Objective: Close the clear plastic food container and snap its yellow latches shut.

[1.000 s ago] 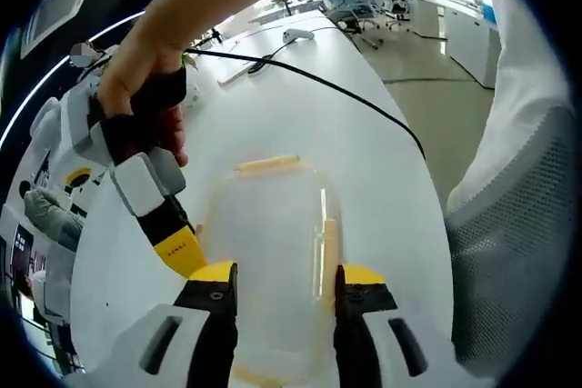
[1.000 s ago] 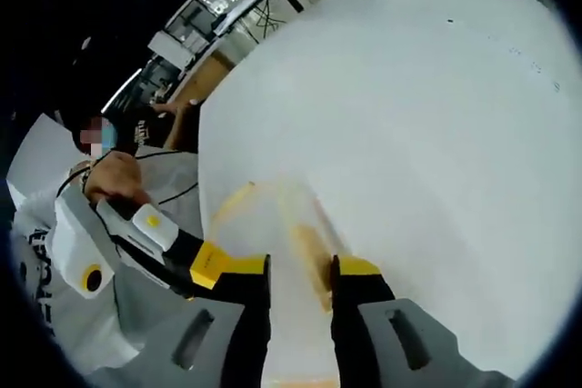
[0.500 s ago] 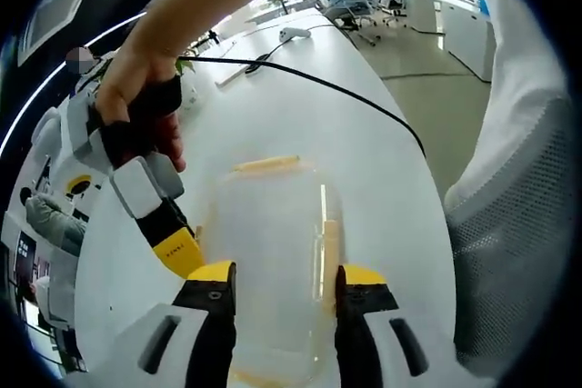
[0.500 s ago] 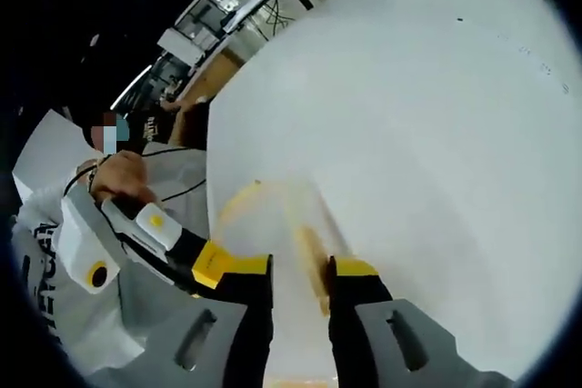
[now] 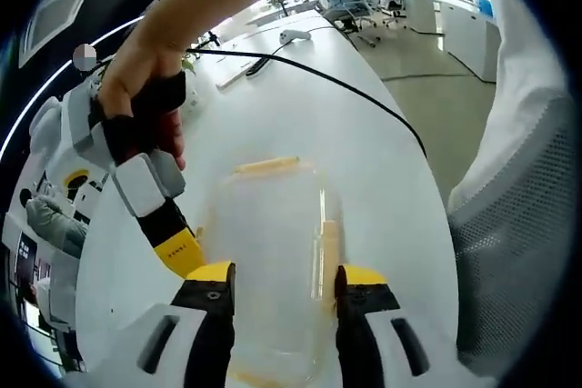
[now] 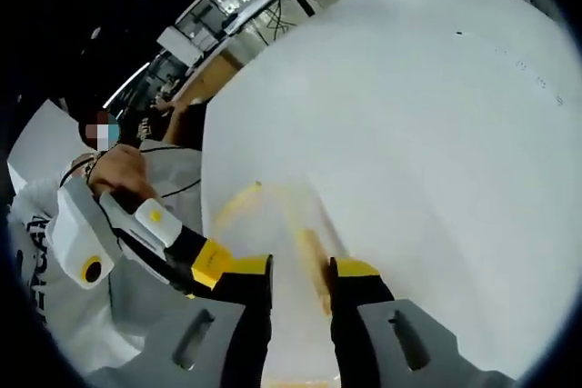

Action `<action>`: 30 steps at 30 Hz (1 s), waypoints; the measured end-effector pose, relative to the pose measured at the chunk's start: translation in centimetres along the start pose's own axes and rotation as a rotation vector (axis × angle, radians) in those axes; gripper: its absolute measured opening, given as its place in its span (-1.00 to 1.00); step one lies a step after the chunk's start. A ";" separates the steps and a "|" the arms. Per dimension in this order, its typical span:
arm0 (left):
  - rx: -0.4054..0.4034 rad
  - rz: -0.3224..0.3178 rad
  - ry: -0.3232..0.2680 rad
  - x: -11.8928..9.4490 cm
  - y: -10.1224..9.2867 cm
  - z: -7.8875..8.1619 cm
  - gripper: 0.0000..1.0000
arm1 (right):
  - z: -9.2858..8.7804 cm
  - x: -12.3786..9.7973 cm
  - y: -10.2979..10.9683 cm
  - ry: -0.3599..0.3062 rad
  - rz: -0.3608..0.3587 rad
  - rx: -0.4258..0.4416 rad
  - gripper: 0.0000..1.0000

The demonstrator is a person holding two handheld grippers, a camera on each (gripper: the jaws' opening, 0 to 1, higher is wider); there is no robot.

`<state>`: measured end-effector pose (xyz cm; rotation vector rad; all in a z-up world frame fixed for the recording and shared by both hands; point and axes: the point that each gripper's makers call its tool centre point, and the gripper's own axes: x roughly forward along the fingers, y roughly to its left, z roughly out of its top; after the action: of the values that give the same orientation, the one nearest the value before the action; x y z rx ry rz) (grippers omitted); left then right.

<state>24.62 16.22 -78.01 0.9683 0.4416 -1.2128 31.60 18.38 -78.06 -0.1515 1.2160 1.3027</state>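
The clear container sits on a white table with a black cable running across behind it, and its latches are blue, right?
Not quite: the latches are yellow, as the left gripper view shows. The clear container does sit on the white table, with the black cable behind.

White-bodied left hand-held gripper (image 5: 277,272) with black jaws capped in yellow. Same build on the right hand-held gripper (image 6: 300,265): white housing, black jaws, yellow tips. White top (image 5: 523,106) with a grey mesh part lower down.
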 end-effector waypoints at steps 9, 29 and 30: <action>0.011 0.006 -0.003 0.0 0.0 0.1 -0.21 | 0.0 -0.1 0.1 -0.006 -0.043 -0.014 -0.59; -0.083 -0.022 0.019 -0.8 0.1 -1.0 0.43 | 0.9 -2.6 0.0 -0.104 -0.108 -0.084 -0.24; -0.087 -0.023 0.020 -1.0 0.1 -1.0 0.45 | 0.9 -2.8 0.0 -0.111 -0.120 -0.095 -0.24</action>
<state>24.57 17.63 -77.81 0.9039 0.5184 -1.1956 32.75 17.16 -75.60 -0.2148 1.0364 1.2477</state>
